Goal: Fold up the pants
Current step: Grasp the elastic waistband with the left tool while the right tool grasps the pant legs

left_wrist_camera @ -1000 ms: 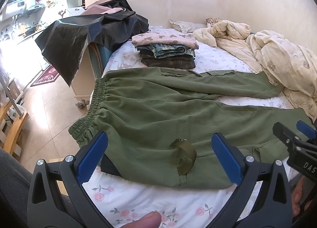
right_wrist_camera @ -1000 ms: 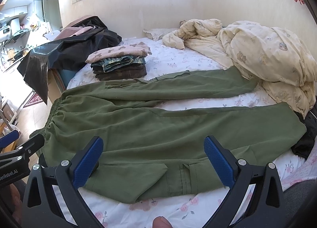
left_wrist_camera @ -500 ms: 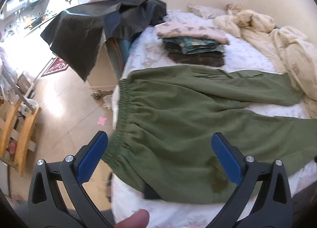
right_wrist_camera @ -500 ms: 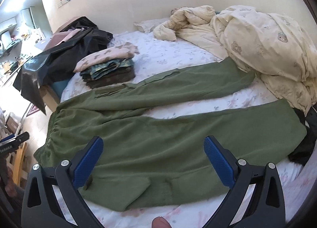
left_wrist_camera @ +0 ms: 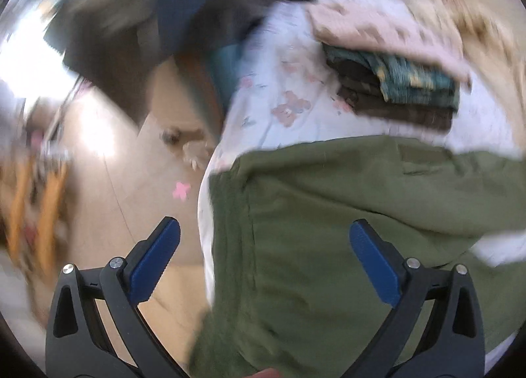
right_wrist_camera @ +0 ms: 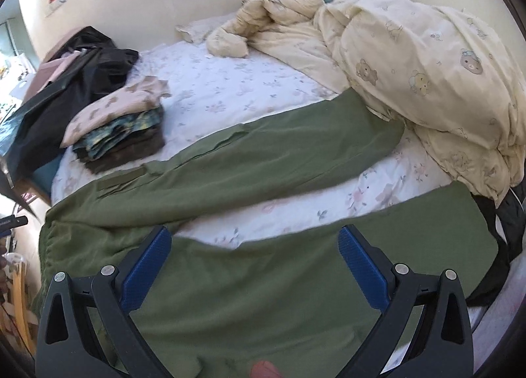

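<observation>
Green pants (right_wrist_camera: pixel 263 295) spread flat across the flowered bed sheet (right_wrist_camera: pixel 230 88), waistband toward 9 o'clock in the right wrist view, both legs running out toward 3 o'clock. Far leg ending at about 2 o'clock, touching the cream quilt (right_wrist_camera: pixel 411 59) heaped there; near leg ending at 3 o'clock beside a dark strap at the bed's edge. Strip of bare sheet showing between the two legs.

Right gripper (right_wrist_camera: pixel 254 266) held low over the near leg, jaws wide apart, nothing between them, green cloth filling the gap below.

Left gripper (left_wrist_camera: pixel 264 261) seen through heavy motion blur, jaws likewise wide and empty. Left finger over the pale floor (left_wrist_camera: pixel 138 187), right finger over the pants (left_wrist_camera: pixel 328 246), waistband edge running roughly 12 to 6 between them at the side of the bed. Contact with the cloth impossible to tell in the blur.

Stack of folded clothes (right_wrist_camera: pixel 118 128) at 10 o'clock in the right wrist view, just beyond the waistband end, pink patterned piece on top, teal and brown beneath. Same stack (left_wrist_camera: pixel 394 82) at 1 o'clock in the left wrist view. Black garment (right_wrist_camera: pixel 75 82) draped further out at 10 o'clock, off the bed's corner.
</observation>
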`<action>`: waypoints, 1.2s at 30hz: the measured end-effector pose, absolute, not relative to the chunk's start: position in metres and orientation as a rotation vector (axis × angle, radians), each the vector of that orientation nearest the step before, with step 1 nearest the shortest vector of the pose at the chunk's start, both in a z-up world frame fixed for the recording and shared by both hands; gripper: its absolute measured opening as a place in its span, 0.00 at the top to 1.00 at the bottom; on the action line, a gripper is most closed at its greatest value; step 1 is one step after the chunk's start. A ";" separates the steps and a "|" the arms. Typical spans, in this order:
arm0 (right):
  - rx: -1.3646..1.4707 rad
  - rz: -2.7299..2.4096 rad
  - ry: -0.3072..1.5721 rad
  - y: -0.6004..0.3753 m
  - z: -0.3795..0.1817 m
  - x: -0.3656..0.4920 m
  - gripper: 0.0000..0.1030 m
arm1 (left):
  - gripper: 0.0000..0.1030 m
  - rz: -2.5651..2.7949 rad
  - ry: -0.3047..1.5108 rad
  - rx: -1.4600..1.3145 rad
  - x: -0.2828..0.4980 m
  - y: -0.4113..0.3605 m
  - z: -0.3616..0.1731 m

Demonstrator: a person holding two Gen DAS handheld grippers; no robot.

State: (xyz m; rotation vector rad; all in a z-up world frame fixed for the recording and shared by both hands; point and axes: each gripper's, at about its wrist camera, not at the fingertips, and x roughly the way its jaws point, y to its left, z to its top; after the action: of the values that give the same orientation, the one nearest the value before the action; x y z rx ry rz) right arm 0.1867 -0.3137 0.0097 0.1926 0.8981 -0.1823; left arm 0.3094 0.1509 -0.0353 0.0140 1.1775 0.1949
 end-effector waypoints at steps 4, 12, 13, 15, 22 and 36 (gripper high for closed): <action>0.144 -0.207 0.929 -0.328 0.010 0.225 0.00 | 0.09 0.000 1.371 0.334 0.360 0.135 -0.077; 0.060 -0.226 0.947 -0.350 0.006 0.294 0.00 | 0.18 -0.033 1.446 0.299 0.395 0.150 -0.114; 0.058 -0.222 0.954 -0.353 0.003 0.302 0.00 | 0.23 -0.048 1.458 0.332 0.397 0.147 -0.121; 0.063 -0.202 0.968 -0.360 -0.002 0.316 0.00 | 0.29 -0.063 1.447 0.409 0.402 0.142 -0.131; 0.104 -0.144 1.056 -0.417 -0.013 0.376 0.00 | 0.85 -0.146 1.480 0.431 0.414 0.144 -0.149; 0.473 -0.399 1.260 -0.558 -0.104 0.521 0.39 | 0.98 0.108 1.413 0.150 0.414 0.151 -0.147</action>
State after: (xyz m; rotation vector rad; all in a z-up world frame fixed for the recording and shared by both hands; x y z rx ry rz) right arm 0.5207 -0.5575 -0.1041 0.4735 1.2597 -0.3994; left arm 0.4142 0.1513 -0.1468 0.1503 1.4135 0.1083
